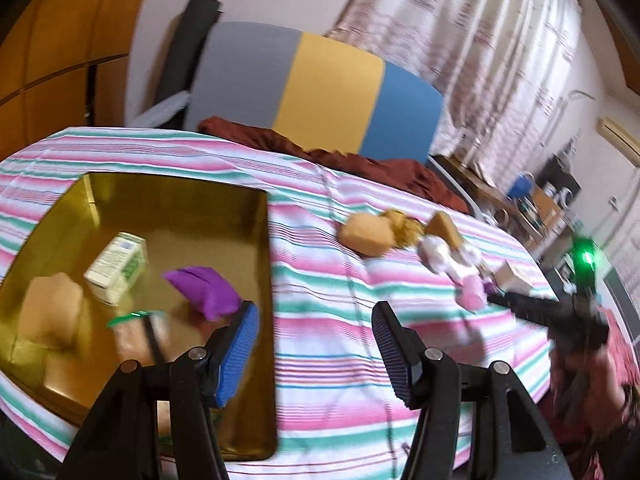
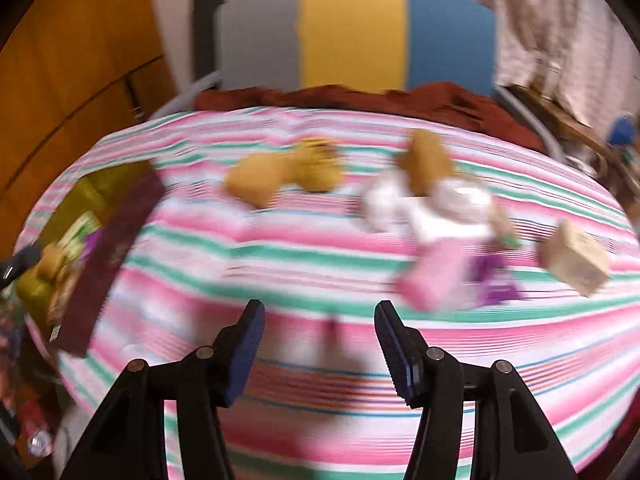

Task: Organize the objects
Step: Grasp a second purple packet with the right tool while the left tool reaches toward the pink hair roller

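soft, light pieces on the bed, waiting for the gold tray

the loose things lie in a cluster on the striped sheet: a tan sponge-like block, a yellow crumpled lump touching it, a white and pink soft bundle, a small purple piece and a pale cardboard box off to the right. blur hides detail, so the soft ones are probably foam or cloth. they should be light and squashy, best pinched across the middle; the box is stiff and wants a grip on 2 flat sides.

the shallow gold metal tray already holds a white and green carton, a purple beanbag and tan blocks.

the left gripper hangs over the tray's right edge, jaws parted about halfway, nothing between them. the right gripper faces the cluster, jaws likewise apart and empty.

the pink, green and white striped sheet is soft and may sag under pressure. behind it stand a grey, yellow and blue headboard, a rust blanket and curtains.
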Available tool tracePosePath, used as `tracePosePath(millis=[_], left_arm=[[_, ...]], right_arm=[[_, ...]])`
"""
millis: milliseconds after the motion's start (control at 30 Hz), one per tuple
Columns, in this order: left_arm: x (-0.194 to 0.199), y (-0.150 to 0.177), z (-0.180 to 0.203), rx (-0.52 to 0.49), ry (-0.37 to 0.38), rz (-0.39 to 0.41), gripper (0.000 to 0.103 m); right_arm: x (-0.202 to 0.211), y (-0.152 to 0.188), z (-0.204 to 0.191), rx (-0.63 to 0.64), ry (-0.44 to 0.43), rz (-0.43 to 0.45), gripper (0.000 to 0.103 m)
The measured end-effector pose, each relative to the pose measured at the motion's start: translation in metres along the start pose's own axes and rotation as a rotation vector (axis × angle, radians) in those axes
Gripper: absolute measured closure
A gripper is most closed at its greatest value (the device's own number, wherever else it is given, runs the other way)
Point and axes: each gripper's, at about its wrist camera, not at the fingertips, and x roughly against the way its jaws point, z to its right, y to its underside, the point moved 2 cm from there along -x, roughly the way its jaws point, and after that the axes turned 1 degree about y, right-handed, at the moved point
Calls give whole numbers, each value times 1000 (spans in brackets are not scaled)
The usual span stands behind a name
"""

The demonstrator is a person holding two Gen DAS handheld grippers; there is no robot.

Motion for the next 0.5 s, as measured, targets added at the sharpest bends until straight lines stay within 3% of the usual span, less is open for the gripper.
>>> tracePosePath(millis=[233,500], left_arm=[[-11,11,41,-83,47,-56,43],[-28,22,74,-154,70,-125,43]], right_arm=[[-14,-22,95,-129,119,7,45],[-57,-23,132,-192,73,-52,47]])
